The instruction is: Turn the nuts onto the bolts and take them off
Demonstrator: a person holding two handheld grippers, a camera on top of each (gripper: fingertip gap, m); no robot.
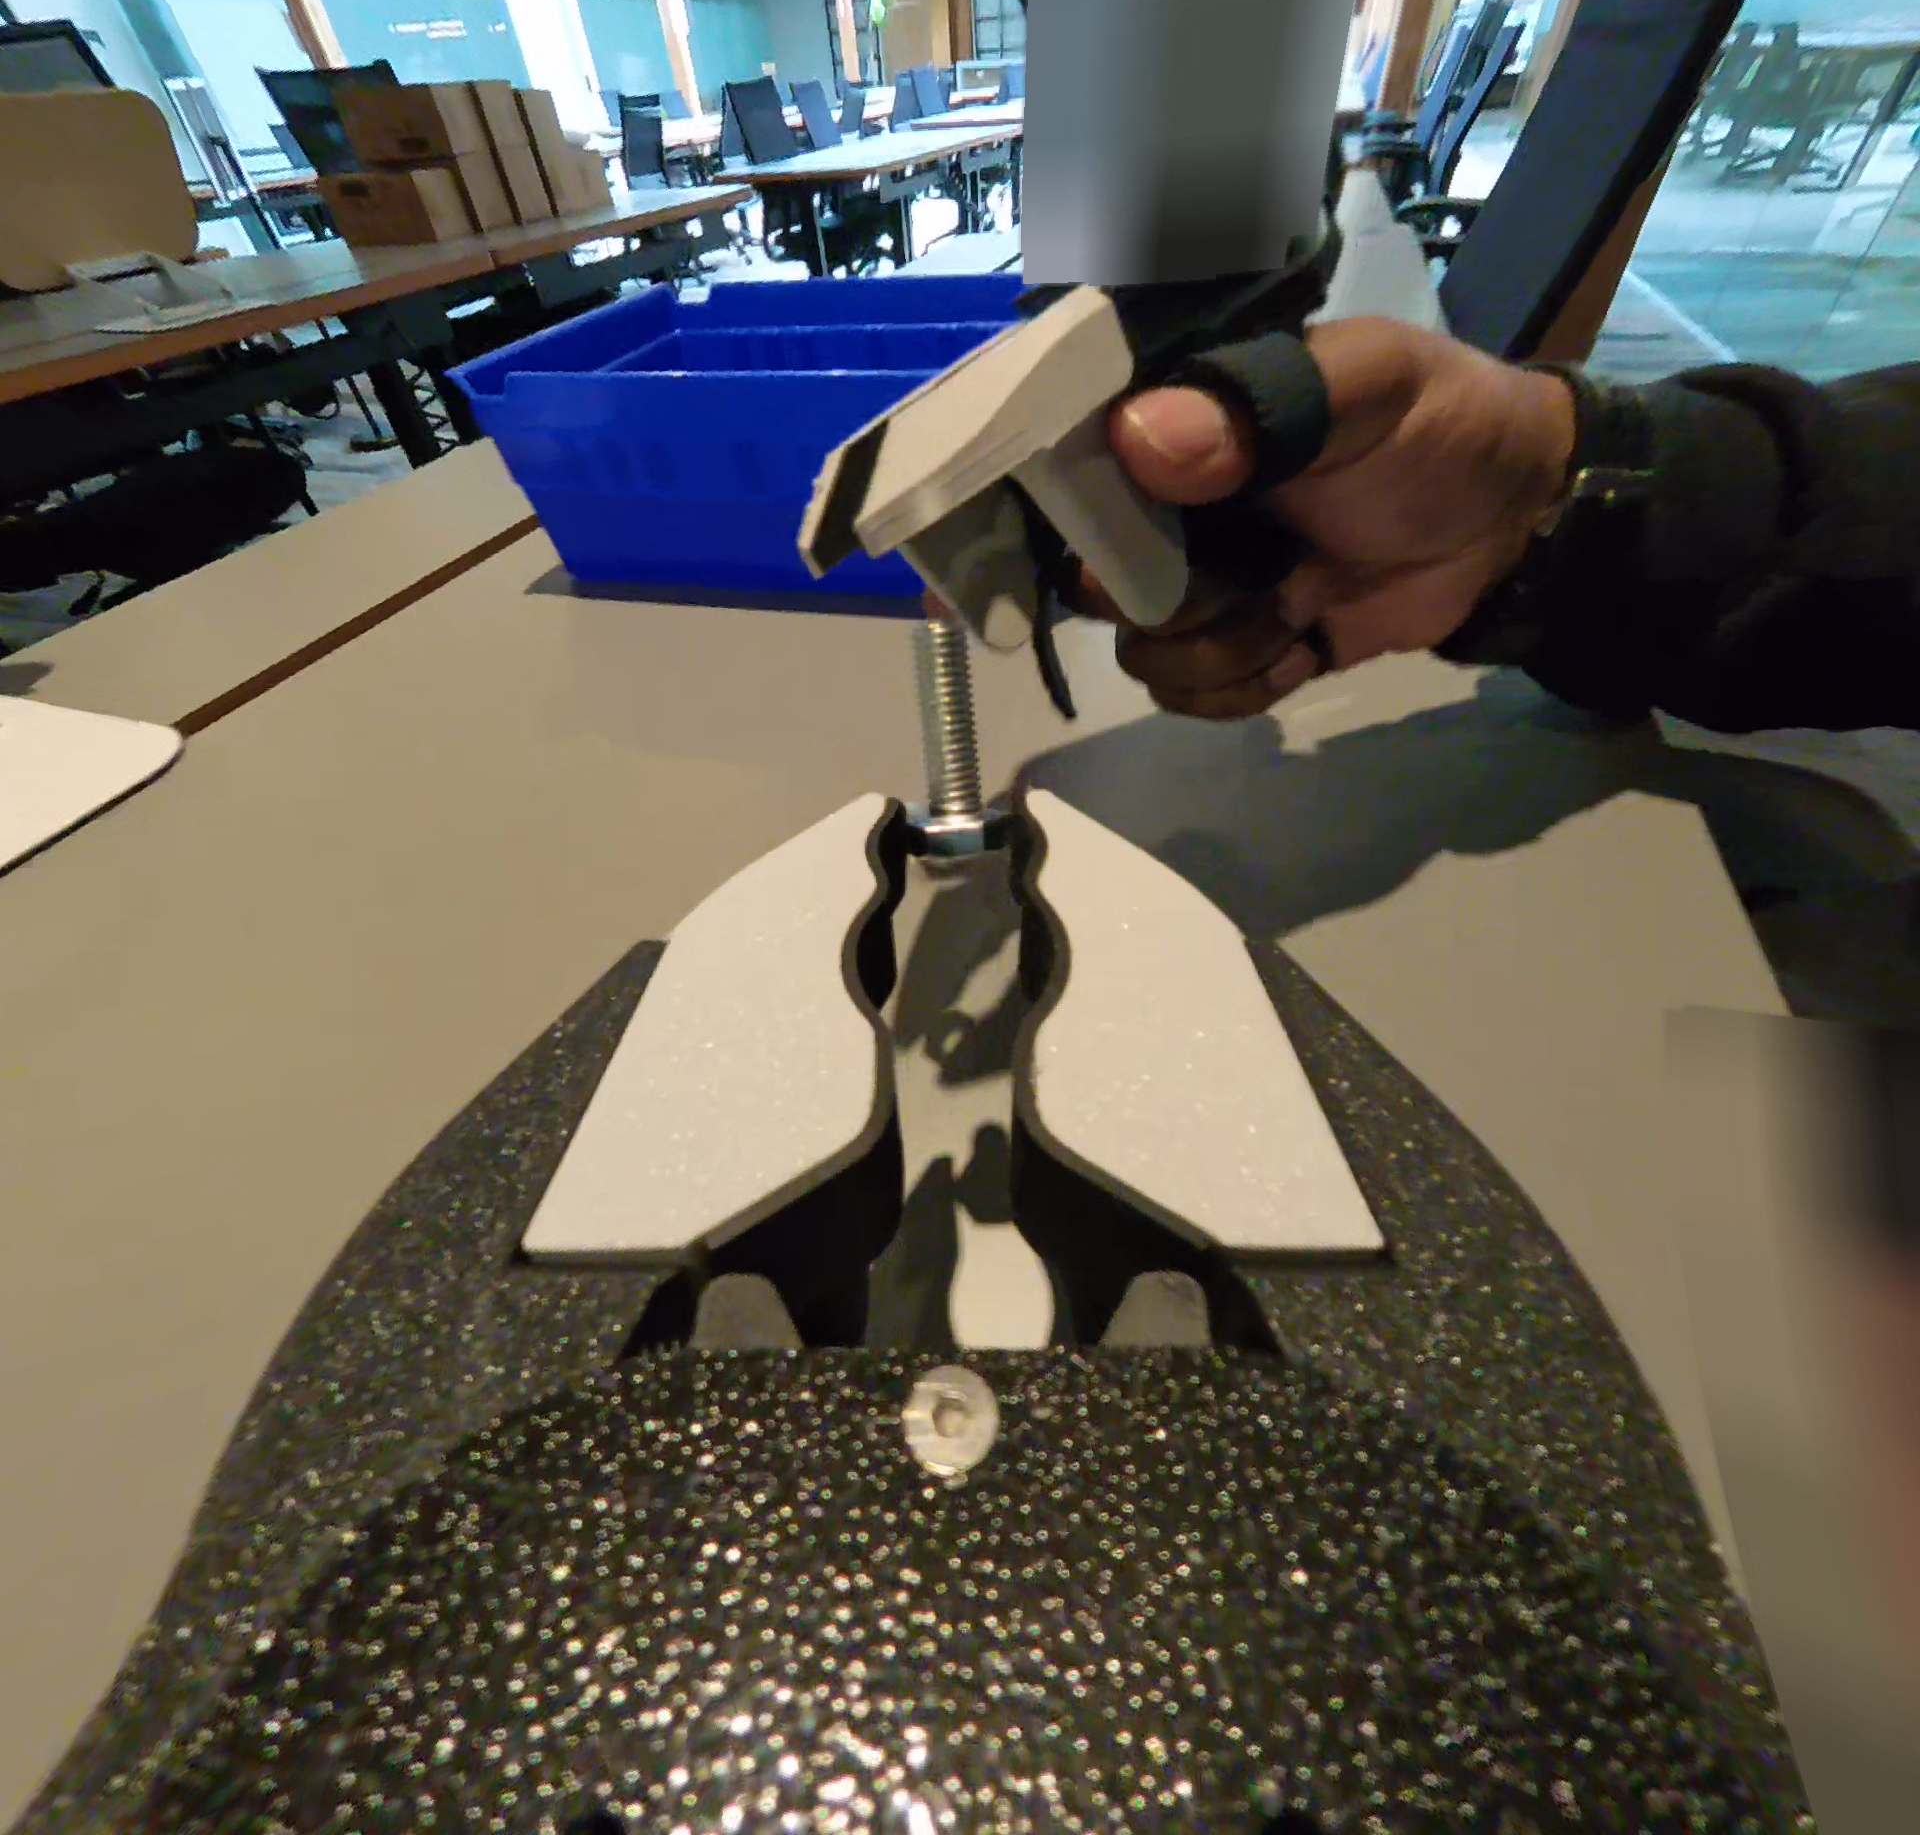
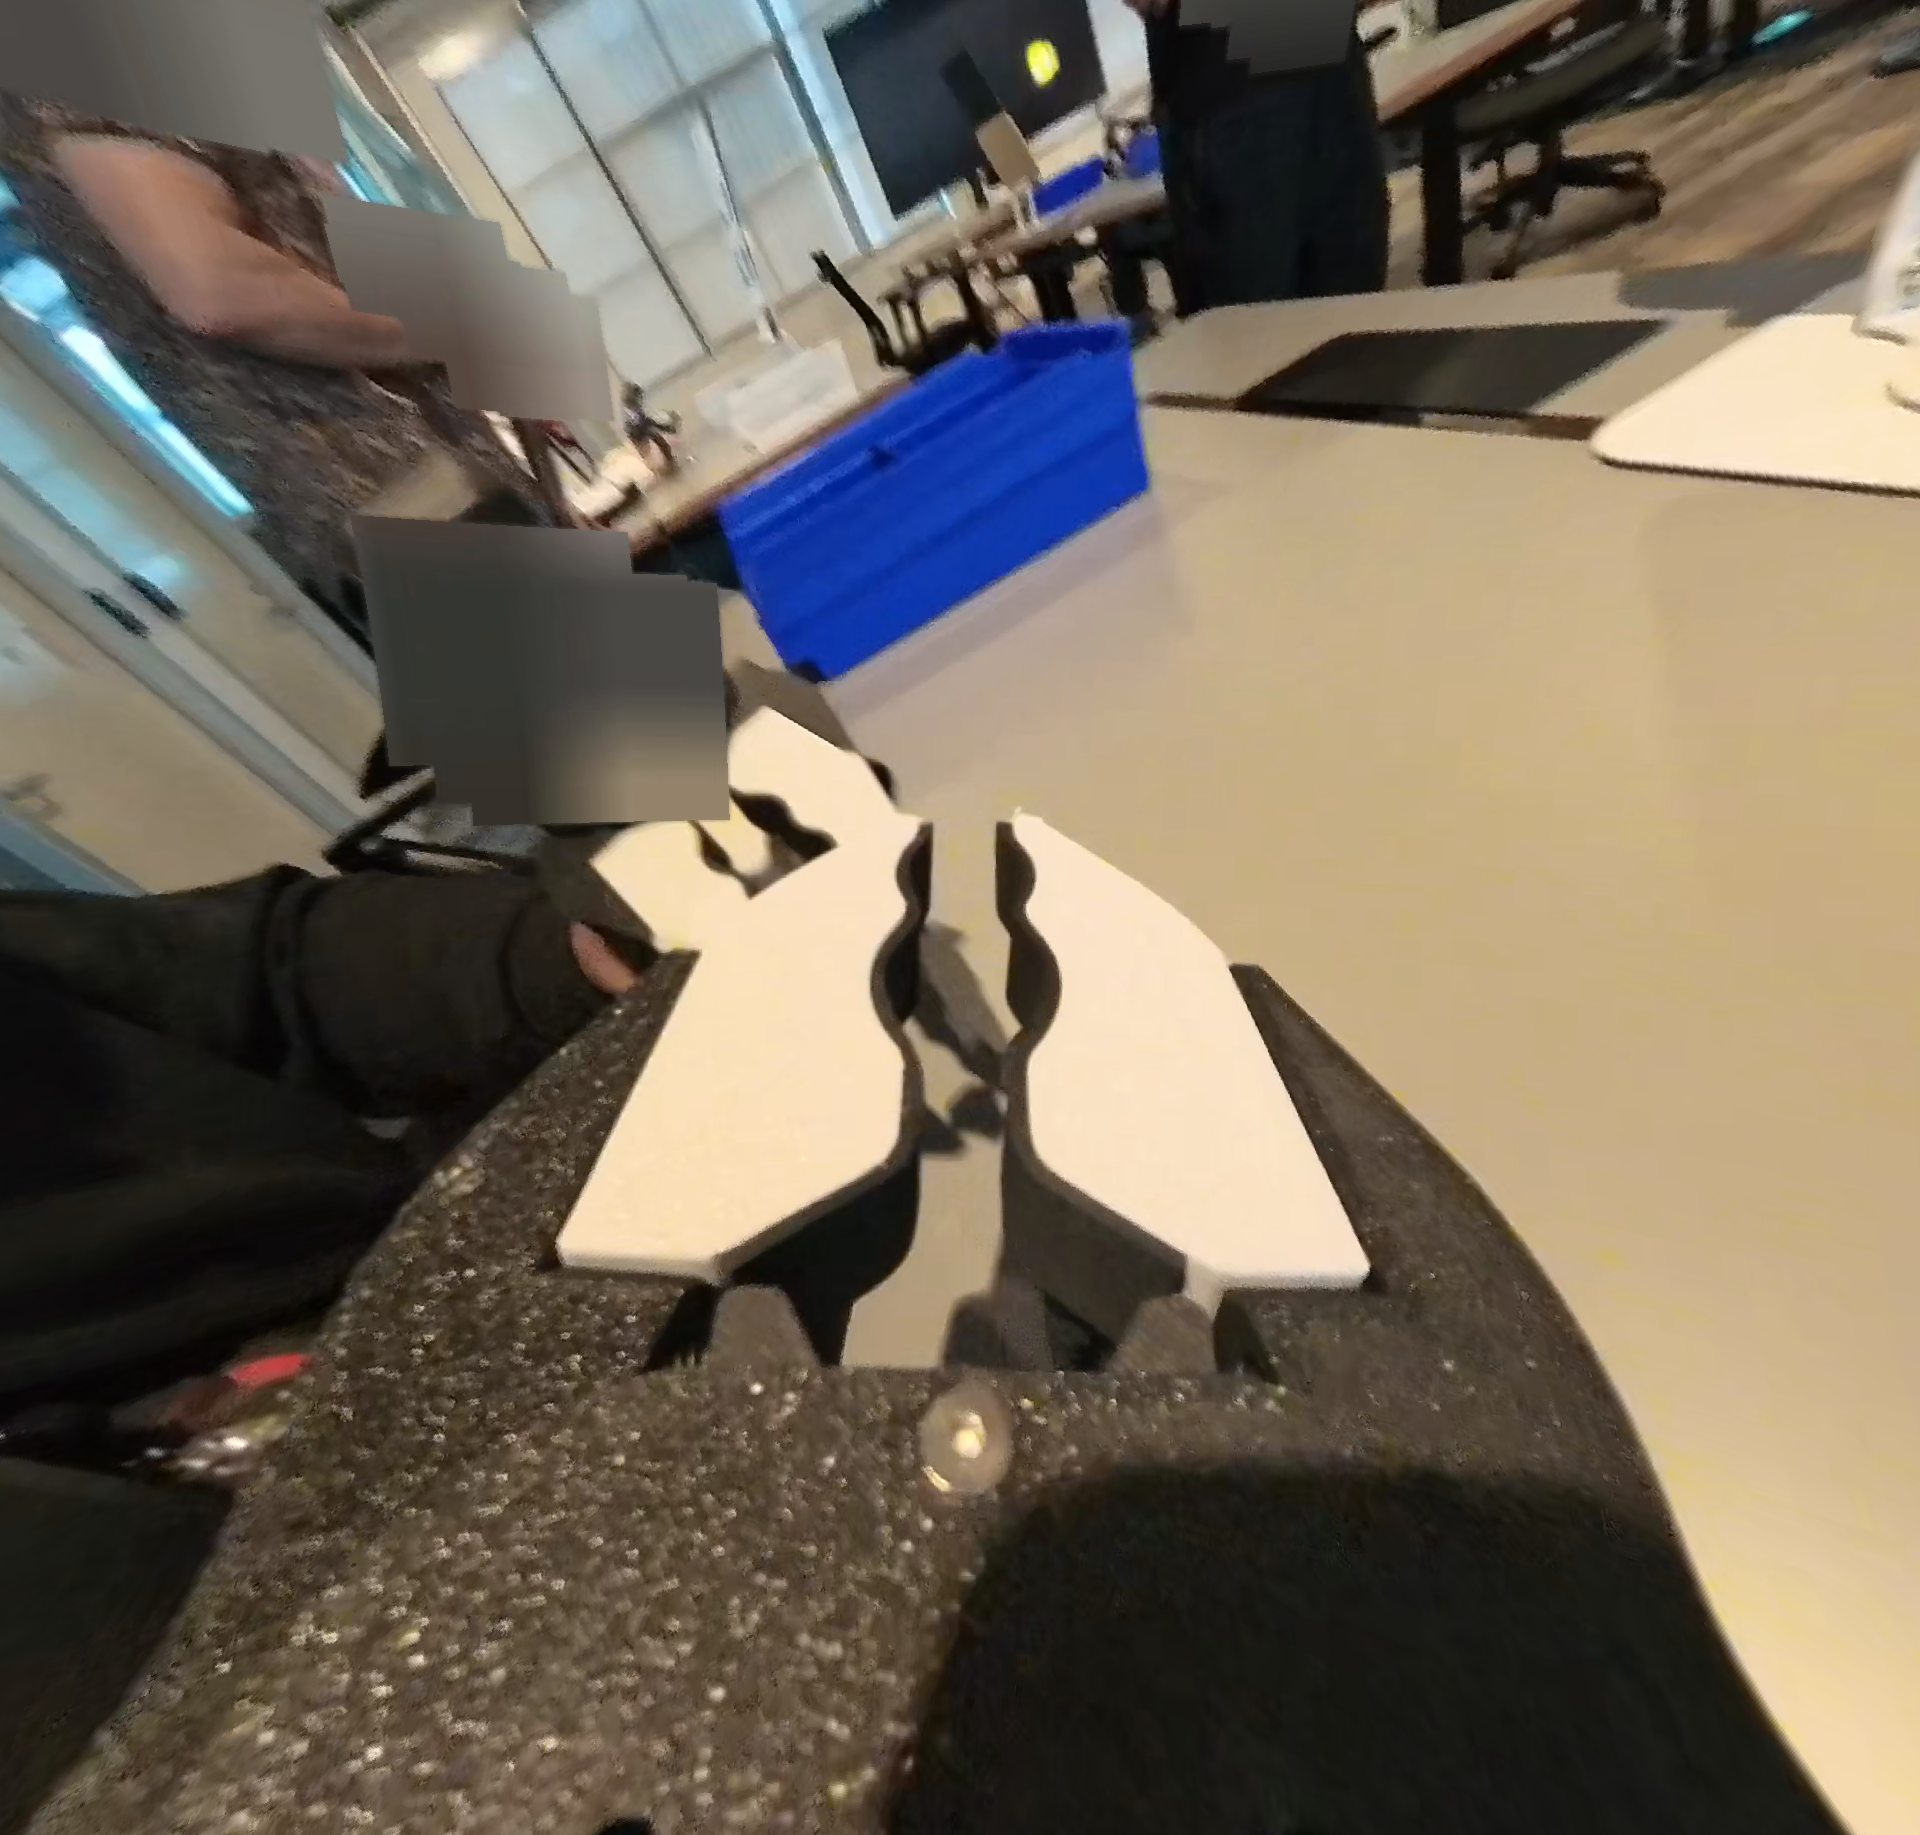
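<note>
A silver threaded bolt [image 1: 940, 710] stands upright above the grey table [image 1: 395, 933]. My left gripper [image 1: 958, 800] is shut on the hex nut [image 1: 951, 835] at the bolt's lower end. My right gripper [image 1: 847, 528], held in a gloved hand [image 1: 1351, 497], comes in from the upper right, and the bolt's top end runs up between its fingers. In the right wrist view the right gripper [image 2: 964, 827] has its jaws close together around a dark blurred shaft [image 2: 954, 980]. One finger of the left gripper [image 2: 800, 767] shows behind it; the nut is hidden there.
A blue plastic bin [image 1: 727, 435] stands on the table behind the bolt and also shows in the right wrist view [image 2: 935, 497]. A white pad [image 1: 62, 777] lies at the left. A dark mat [image 2: 1455, 362] lies farther off. People stand near the table's edge. One gripper's finger ends stand about 5 cm off the other's.
</note>
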